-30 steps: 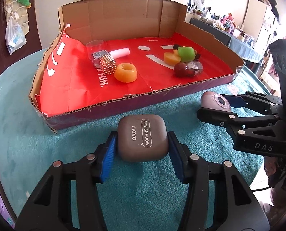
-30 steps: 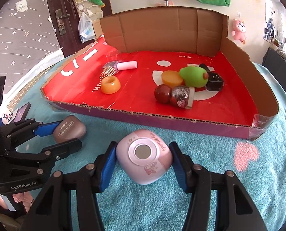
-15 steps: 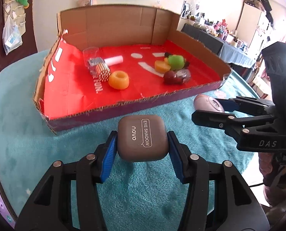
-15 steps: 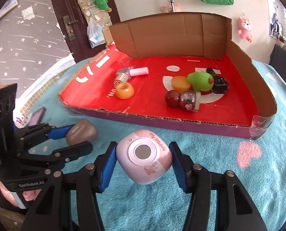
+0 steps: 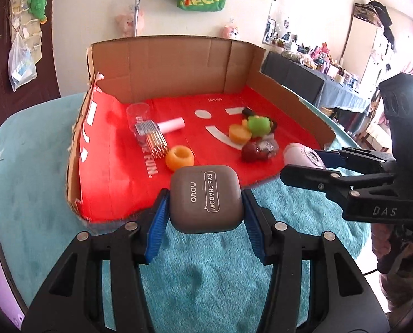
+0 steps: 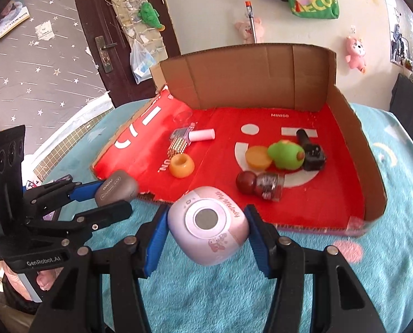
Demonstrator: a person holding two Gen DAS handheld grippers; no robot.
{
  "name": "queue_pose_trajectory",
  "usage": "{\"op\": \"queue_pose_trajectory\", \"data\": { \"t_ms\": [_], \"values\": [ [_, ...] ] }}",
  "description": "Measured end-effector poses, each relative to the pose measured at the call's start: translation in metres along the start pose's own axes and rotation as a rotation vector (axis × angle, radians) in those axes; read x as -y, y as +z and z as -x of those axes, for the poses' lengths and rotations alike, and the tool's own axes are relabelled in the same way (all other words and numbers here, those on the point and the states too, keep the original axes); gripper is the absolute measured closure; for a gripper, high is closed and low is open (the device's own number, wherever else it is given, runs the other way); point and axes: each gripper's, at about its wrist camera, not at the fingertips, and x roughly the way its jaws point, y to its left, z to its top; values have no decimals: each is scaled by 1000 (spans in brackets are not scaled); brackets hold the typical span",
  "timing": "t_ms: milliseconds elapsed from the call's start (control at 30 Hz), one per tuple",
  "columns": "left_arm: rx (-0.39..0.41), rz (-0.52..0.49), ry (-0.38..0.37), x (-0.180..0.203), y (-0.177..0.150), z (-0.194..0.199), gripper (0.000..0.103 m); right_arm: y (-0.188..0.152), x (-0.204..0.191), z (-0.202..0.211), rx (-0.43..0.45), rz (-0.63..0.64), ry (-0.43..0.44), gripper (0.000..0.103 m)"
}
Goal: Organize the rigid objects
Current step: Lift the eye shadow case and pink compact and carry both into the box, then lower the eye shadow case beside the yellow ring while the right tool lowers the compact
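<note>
Jaws of the left gripper [image 5: 205, 216] clamp the grey eye-shadow case [image 5: 205, 198]; the right gripper [image 6: 205, 229] clamps the pink My Melody case [image 6: 207, 229]. Both hang over the near edge of the cardboard tray [image 6: 370, 166] on the teal surface [image 6: 400, 263].

We see our right gripper [image 6: 206, 231] clamped on a pink case [image 6: 208, 225] at the near edge of the cardboard tray [image 6: 353, 127]. Our left gripper [image 6: 110, 198] grips a brown eye-shadow case [image 6: 116, 188] by the tray's near left corner, above the teal cloth [image 6: 395, 263].
</note>
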Motion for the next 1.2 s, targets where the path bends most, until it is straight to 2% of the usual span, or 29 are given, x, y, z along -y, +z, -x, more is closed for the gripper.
{"op": "queue_pose_trajectory", "data": {
  "t_ms": [200, 467, 700, 933, 1200],
  "values": [
    [-30, 2, 9, -6, 15, -18, 54, 15, 8, -12, -18, 7, -10, 46],
    [-126, 7, -33, -11, 24, -44, 54, 26, 24, -45, -135, -17, 14, 46],
    [-187, 11, -52, -14, 25, -64, 54, 27, 28, -63, -190, -43, 48, 46],
    [-197, 36, -47, -19, 27, -73, 54, 27, 33, -74, -218, -63, 56, 46],
    [-196, 56, 1, -26, 28, -88, 54, 29, 38, -80, -202, -53, 0, 46]
  ]
}}
